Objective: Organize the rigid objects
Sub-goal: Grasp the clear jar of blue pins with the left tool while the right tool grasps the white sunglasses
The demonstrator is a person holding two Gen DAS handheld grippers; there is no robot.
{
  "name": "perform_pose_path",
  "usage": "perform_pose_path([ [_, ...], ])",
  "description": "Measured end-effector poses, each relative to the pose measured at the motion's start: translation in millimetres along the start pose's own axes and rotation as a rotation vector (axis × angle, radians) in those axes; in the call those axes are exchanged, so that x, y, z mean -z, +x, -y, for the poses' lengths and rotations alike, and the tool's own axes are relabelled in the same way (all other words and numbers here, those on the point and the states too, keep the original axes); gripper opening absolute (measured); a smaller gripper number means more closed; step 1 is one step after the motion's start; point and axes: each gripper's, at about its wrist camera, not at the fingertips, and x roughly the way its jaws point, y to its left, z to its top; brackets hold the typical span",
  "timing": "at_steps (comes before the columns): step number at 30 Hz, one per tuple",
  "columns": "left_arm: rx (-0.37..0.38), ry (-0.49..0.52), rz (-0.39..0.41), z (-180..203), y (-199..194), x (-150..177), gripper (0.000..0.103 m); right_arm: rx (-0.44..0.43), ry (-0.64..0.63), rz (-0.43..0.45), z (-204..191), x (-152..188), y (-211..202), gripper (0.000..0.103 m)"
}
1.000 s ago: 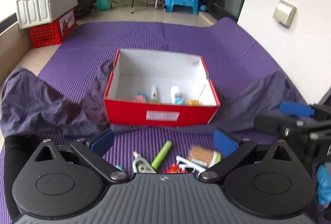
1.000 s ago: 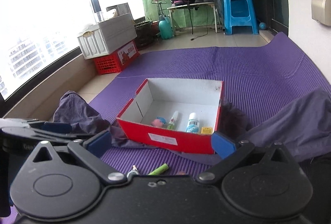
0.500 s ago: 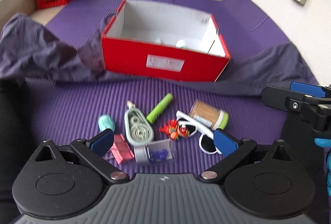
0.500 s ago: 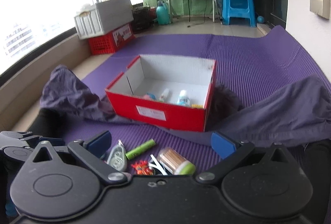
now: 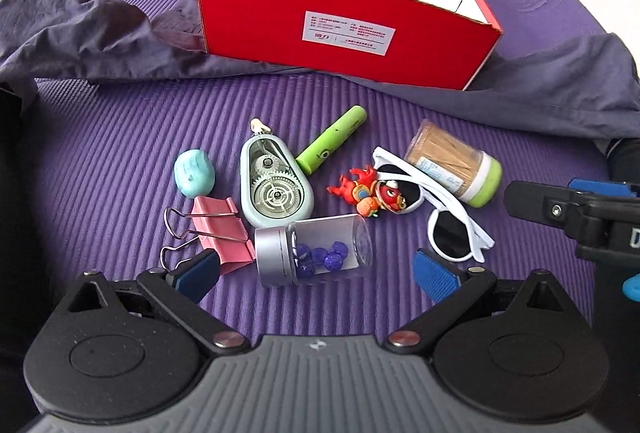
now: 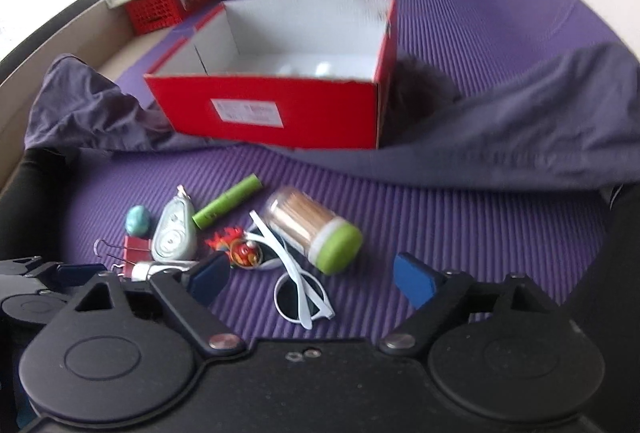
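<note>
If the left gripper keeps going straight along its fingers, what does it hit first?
Probably the clear jar of blue beads, lying on its side between the open fingers of the left gripper. The pink binder clip sits by the left finger. Depth is uncertain.

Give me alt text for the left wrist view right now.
The open left gripper hovers over small items on a purple mat: a clear jar of blue beads, pink binder clip, tape dispenser, white sunglasses. A red box sits beyond.

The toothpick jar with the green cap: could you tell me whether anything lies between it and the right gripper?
Yes: the white sunglasses lie between the open right gripper and the toothpick jar, one temple arm resting against the jar's side.
</note>
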Motion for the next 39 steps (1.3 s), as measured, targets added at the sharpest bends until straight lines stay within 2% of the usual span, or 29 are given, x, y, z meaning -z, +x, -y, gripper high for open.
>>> perform_pose_path([
  [5,-0.016,0.019,0.010,3.2,12.4,0.1,0.103,0.000,0.004,-0.021,1.7,-0.7,15.9,0.083],
  [11,-0.002,0.029,0.040,1.3,18.1,1.7,0.103,-0.013,-0.021,-0.076,2.3,4.1,34.3,0.078],
  [16,-0.048,0.062,0.069,6.5,18.1,9.3,0.103,-0.029,0.011,-0.099,6.9,11.3,45.8,0.072],
  [25,-0.127,0.045,0.098,3.7,20.5,16.1,0.102,-0.080,0.011,-0.111,6.3,14.6,53.2,0.062],
  [32,-0.136,0.101,0.114,13.3,21.2,21.2,0.099,-0.076,-0.030,-0.133,-2.6,17.7,62.5,0.051],
  [35,-0.146,0.094,0.113,11.7,22.6,20.6,0.097,-0.061,-0.056,-0.128,-7.4,16.9,64.7,0.051],
  [39,-0.128,0.070,0.116,7.1,20.7,18.6,0.096,-0.040,-0.056,-0.118,-9.7,14.0,67.9,0.044],
])
